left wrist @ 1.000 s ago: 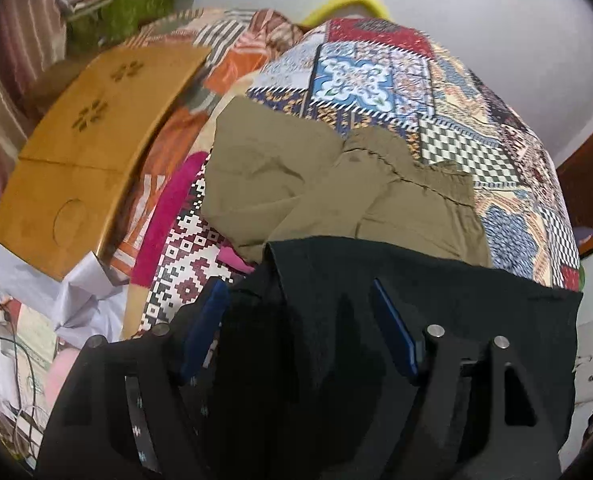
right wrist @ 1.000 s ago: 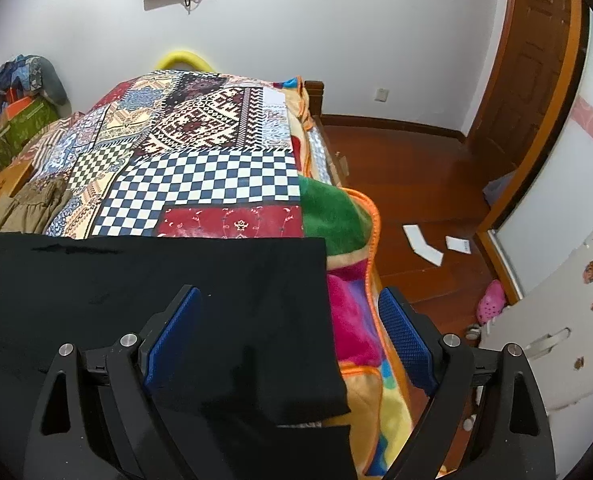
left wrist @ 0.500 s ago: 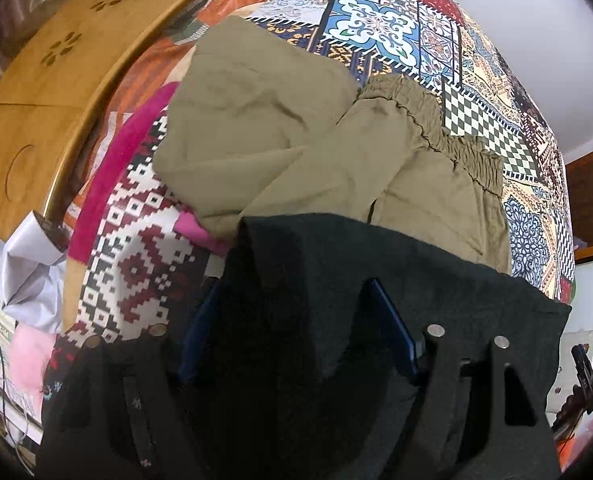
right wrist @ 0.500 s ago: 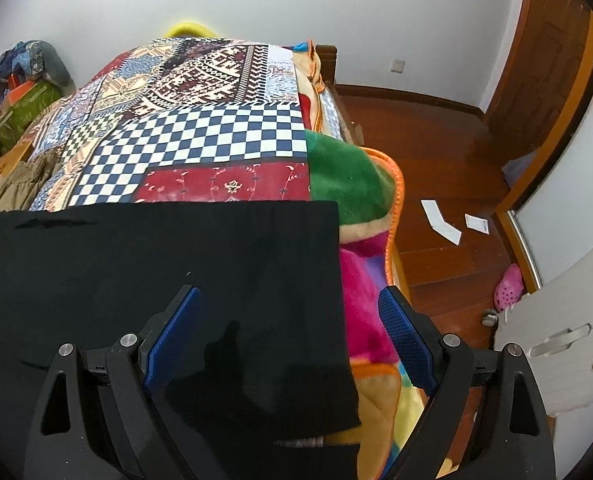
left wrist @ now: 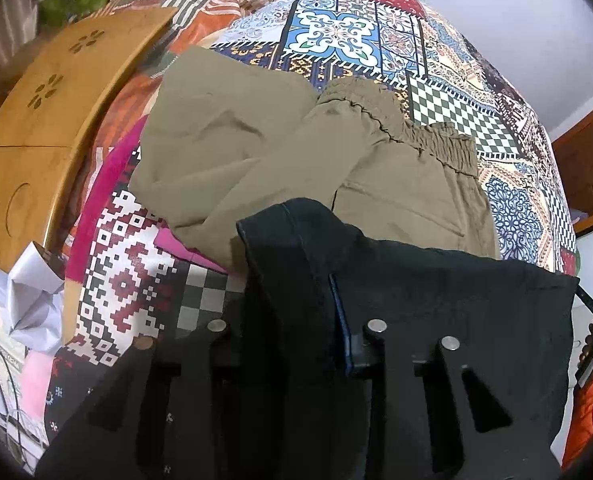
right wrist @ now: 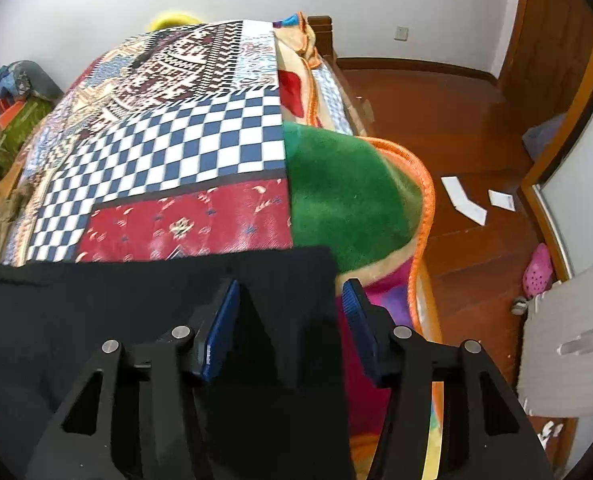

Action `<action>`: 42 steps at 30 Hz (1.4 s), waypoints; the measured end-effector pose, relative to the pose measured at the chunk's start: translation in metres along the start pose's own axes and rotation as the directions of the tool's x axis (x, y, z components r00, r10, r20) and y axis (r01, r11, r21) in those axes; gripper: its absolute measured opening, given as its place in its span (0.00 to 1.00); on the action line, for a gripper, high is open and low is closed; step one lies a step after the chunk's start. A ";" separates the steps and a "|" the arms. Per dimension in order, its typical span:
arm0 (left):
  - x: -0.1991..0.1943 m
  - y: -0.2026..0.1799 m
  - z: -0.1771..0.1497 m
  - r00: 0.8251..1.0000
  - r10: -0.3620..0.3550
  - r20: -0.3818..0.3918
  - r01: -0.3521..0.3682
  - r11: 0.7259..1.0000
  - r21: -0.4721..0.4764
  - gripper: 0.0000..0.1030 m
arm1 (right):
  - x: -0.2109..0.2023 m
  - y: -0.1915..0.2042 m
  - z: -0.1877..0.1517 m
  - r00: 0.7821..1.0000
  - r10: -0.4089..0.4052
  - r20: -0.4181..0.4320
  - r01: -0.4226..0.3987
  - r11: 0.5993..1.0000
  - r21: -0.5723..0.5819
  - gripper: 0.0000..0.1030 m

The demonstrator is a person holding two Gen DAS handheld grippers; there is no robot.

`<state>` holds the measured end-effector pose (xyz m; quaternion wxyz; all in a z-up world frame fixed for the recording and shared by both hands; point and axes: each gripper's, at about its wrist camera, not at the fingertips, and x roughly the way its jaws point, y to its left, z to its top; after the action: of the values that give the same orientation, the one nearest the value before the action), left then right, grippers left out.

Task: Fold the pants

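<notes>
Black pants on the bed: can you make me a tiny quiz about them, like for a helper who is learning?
1. True or false: the khaki pants are hanging on a hanger.
2. What is bunched up between the fingers of the left gripper? A) black pants B) a towel C) a sock
3. Fill in: the jaws of the right gripper are ___ (open or shut).

Key
1. False. They lie on the patchwork bedspread.
2. A. Its jaws have just been closing and now pinch the cloth.
3. Open. They have just been closing, with the black pants' edge between them but not yet pressed.
</notes>
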<state>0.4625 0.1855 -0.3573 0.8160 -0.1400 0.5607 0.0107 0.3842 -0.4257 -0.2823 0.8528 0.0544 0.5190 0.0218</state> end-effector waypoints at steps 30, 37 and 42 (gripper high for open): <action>-0.071 -0.030 0.043 0.970 0.034 0.242 -0.048 0.998 0.051 0.18 | -0.070 0.040 0.062 0.950 0.042 0.310 -0.038 0.999 -0.019 0.13; -0.085 -0.032 0.029 0.961 0.003 0.277 -0.027 0.996 0.083 0.18 | -0.090 0.045 0.047 0.936 0.079 0.344 -0.073 0.997 -0.031 0.13; -0.111 -0.025 0.005 0.951 -0.049 0.306 0.023 0.996 0.087 0.18 | -0.114 0.042 0.027 0.926 0.103 0.362 -0.101 0.995 -0.025 0.13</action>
<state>0.4303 0.1776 -0.2486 0.8985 -0.1129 0.4242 -0.0058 0.3563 -0.3968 -0.1642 0.9318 0.0821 0.3490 0.0571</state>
